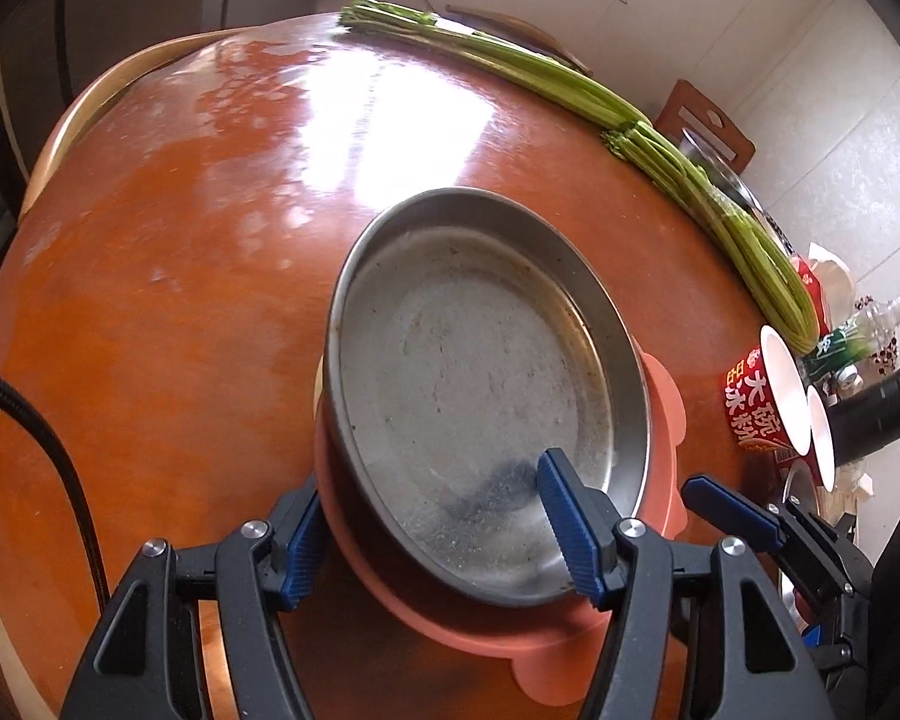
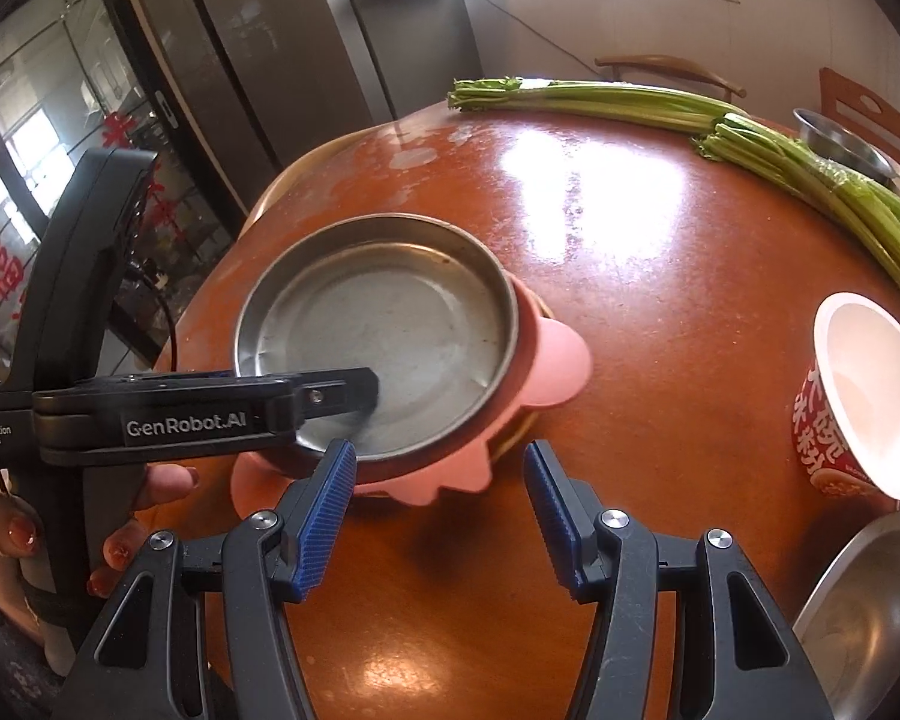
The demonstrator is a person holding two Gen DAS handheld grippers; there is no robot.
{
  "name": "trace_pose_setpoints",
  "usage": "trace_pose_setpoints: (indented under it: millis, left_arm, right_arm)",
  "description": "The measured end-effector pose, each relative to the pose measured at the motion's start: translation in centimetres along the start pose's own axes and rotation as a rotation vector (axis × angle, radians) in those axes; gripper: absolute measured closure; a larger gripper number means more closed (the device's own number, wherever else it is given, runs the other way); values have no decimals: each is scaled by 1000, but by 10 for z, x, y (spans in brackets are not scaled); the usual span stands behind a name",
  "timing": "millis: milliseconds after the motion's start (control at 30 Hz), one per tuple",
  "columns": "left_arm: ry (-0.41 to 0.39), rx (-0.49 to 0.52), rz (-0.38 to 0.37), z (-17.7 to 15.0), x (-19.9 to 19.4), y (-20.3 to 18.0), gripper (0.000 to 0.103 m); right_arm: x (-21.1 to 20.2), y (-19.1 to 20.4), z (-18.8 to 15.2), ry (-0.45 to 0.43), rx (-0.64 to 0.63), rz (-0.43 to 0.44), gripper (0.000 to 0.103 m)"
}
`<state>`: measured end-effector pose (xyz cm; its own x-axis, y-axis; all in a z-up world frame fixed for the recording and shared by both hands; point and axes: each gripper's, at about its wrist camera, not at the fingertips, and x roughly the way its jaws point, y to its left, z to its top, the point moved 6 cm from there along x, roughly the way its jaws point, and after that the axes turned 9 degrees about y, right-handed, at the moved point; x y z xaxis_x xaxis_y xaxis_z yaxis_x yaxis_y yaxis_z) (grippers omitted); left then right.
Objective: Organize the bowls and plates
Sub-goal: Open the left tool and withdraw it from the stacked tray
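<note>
A shallow steel plate sits inside a pink plate with rounded ears on the round brown table. My left gripper straddles the stack's near rim. One finger is outside the pink rim, the other over the steel plate's floor, and neither pad presses on the rim. My right gripper stands open just short of the pink plate's near edge with nothing between its fingers. One of its fingers shows at the right in the left wrist view.
Long celery stalks lie along the far side. A red paper noodle bowl stands at the right, with another steel plate near the front right edge and a steel bowl behind. A person's hand holds the left gripper.
</note>
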<state>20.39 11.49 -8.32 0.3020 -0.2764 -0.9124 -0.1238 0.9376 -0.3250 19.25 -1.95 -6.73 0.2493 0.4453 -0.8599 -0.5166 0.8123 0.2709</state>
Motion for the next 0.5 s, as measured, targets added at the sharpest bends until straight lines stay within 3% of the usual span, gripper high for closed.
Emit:
trace_pose_setpoints:
  millis: [200, 500]
  left_arm:
    - [4, 29, 1, 13, 14, -26, 38]
    - [-24, 20, -2, 31, 23, -36, 37]
  right_arm:
    - [-1, -17, 3, -5, 22, -4, 42]
    - [-2, -28, 13, -6, 23, -20, 41]
